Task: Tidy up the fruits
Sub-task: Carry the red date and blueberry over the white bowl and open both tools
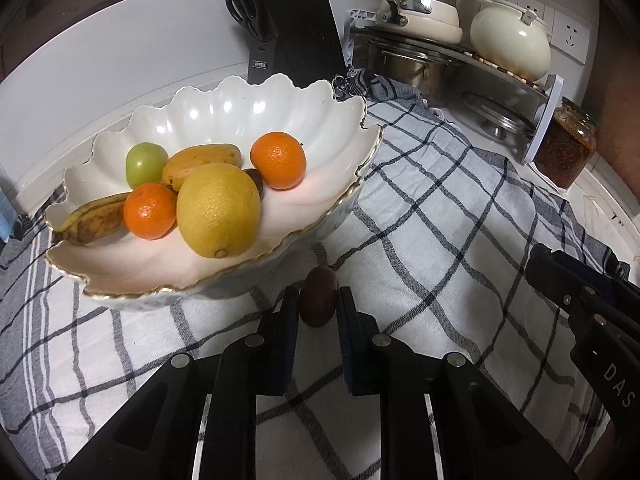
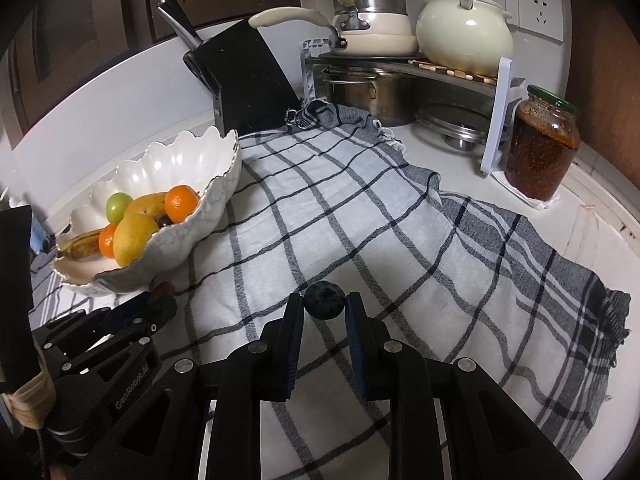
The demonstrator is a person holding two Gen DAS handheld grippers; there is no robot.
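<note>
The counter [image 2: 592,248] is covered by a checked cloth [image 2: 360,208], and on its left part stands the scalloped bowl [image 1: 224,112], already holding a lemon [image 1: 218,210], 2 bananas, 2 oranges [image 1: 278,160] and a green fruit [image 1: 146,164]; something dark lies half hidden between the lemon and the far orange, too covered to name.

What the coming move turns on: the bowl lies up and to the left of both claws, and its near rim stands higher than the cloth, so each fruit has to be lifted over that rim. The left claw [image 1: 319,300] is far nearer, its tips just short of the bowl's near wall. It is clenched on a small maroon fruit [image 1: 319,296], which stands with its long axis pointing away, along the fingers, the pads pressing its 2 sides. The fruit seems to rest on the cloth still.

The right claw [image 2: 324,306] is well apart from the bowl, out on the middle of the cloth. It grasps a dark round plum [image 2: 324,300] at its very tips, both pads touching. Round as it is, no axis matters there.

In the way: for the right claw, the left claw sits between it and the bowl, so I judge the left should go first. Inside the bowl the lemon crowds the near rim; free room lies on the right and at the back. The knife block [image 2: 248,80], pot rack [image 2: 400,64] and jar [image 2: 540,144] stand behind, clear of any path.
</note>
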